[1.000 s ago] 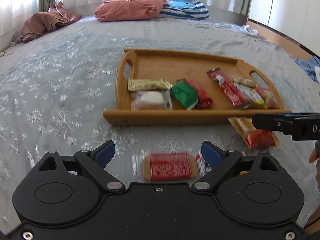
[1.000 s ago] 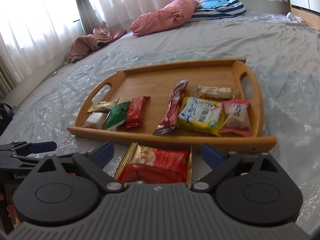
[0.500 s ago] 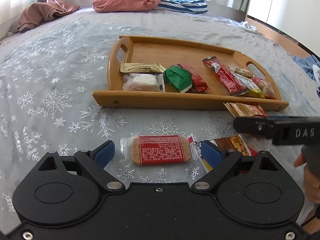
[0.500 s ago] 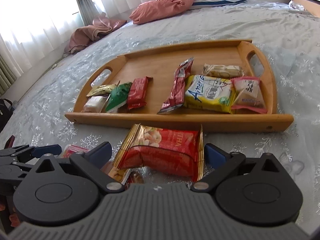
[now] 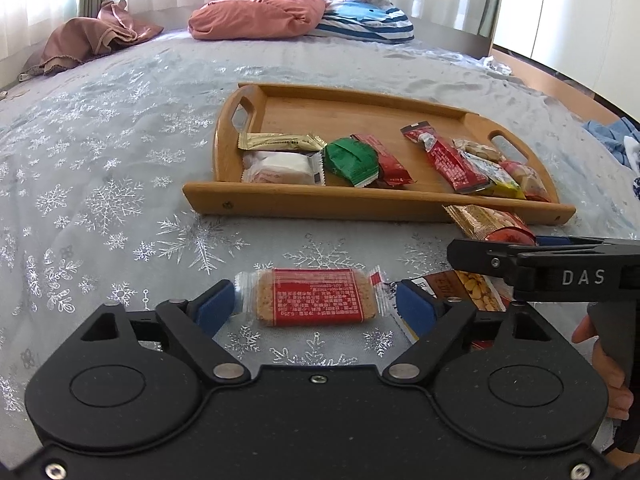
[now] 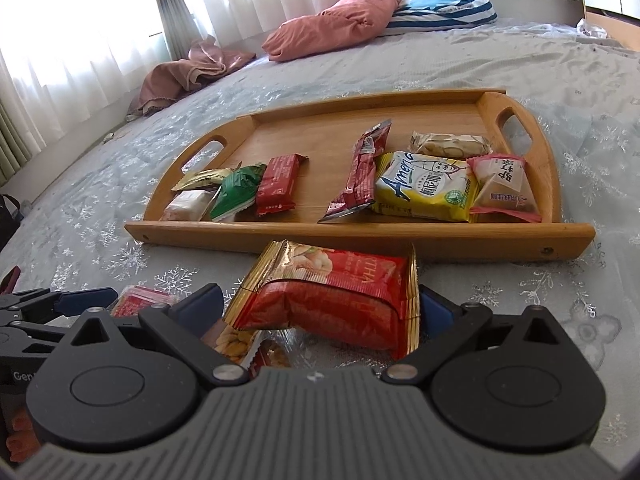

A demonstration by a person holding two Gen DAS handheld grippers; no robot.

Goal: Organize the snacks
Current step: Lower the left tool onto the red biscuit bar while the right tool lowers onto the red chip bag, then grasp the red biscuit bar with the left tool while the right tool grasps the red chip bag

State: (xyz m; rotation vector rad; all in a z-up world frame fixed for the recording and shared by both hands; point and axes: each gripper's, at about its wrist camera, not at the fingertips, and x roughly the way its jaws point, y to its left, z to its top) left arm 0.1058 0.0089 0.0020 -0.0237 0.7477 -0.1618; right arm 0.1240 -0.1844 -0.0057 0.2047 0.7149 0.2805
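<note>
8 snacks already sit in the wooden tray (image 5: 280,202), while the left gripper (image 5: 316,310), jaws just closing, brackets the red cracker bar (image 5: 316,298) on the bedspread (image 5: 100,200) without pinching yet, the right gripper (image 6: 320,312) straddles the red-gold peanut bag (image 6: 332,296), grip uncertain, and a third packet (image 5: 472,288) waits.

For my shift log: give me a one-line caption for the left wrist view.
Left gripper, jaws just closing, straddles a red-labelled biscuit pack on the bedspread, short of the wooden snack tray.
</note>
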